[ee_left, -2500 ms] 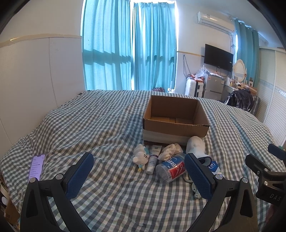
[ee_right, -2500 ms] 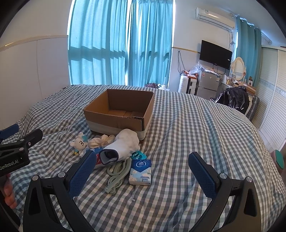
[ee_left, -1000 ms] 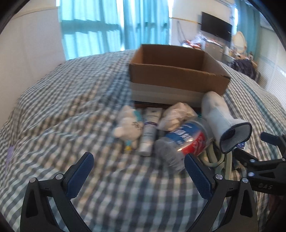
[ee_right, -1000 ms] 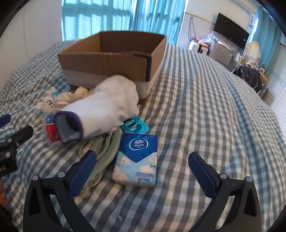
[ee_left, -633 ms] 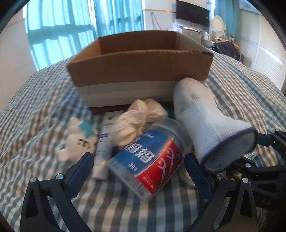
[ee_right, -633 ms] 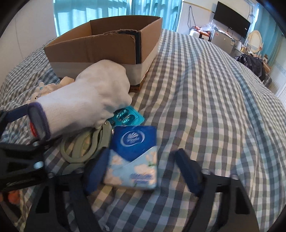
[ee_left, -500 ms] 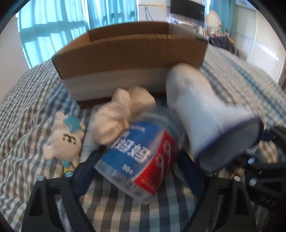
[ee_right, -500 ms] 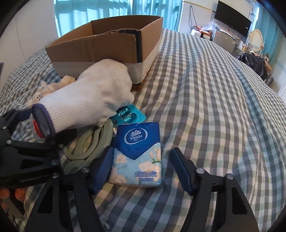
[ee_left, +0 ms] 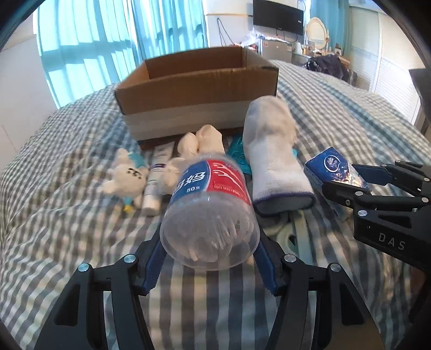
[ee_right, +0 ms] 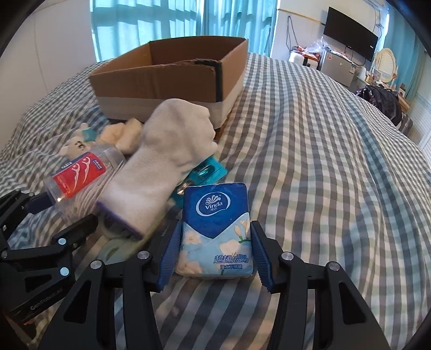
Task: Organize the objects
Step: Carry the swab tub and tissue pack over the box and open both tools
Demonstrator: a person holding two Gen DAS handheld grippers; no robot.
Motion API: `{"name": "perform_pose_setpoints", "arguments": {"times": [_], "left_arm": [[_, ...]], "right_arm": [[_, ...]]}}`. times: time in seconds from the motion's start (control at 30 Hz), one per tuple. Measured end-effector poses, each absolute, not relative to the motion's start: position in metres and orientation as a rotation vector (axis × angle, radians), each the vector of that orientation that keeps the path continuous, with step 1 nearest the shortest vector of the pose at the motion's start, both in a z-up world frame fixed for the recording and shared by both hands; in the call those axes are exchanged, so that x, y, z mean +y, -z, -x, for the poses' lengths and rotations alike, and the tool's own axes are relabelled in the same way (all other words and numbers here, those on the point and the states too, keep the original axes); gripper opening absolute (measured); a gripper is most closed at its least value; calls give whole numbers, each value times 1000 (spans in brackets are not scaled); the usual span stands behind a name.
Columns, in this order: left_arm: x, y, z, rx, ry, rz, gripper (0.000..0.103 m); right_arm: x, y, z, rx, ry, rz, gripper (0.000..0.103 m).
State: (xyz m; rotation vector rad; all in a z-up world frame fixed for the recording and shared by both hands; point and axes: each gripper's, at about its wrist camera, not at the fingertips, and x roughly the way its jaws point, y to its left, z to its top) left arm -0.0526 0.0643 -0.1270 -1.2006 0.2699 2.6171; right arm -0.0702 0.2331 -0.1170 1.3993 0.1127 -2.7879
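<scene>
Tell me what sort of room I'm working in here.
Most likely a bedroom: the items sit on a checked bed cover, with teal curtains behind and a wall-mounted TV beside a small fridge.

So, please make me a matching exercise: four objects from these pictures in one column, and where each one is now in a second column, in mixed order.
Objects:
1. floss pick jar
2. Vinda tissue pack
3. white sock
4. cardboard box

Places:
A. lying on the pile, in neither claw
B. in the left claw
C. behind the pile, open on the bed
D. in the right claw

Pairs: 1-B, 2-D, 3-A, 4-C
</scene>
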Motion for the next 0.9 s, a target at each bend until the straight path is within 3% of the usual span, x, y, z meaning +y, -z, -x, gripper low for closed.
{"name": "perform_pose_setpoints", "arguments": {"times": [0.57, 0.9], "left_arm": [[56, 38, 35, 127, -2742, 1018, 59], [42, -7, 80, 13, -2809, 944, 59]], "right_arm": [[220, 35, 41, 126, 2859, -1131, 51], [213, -24, 73, 168, 2853, -965, 51]]}}
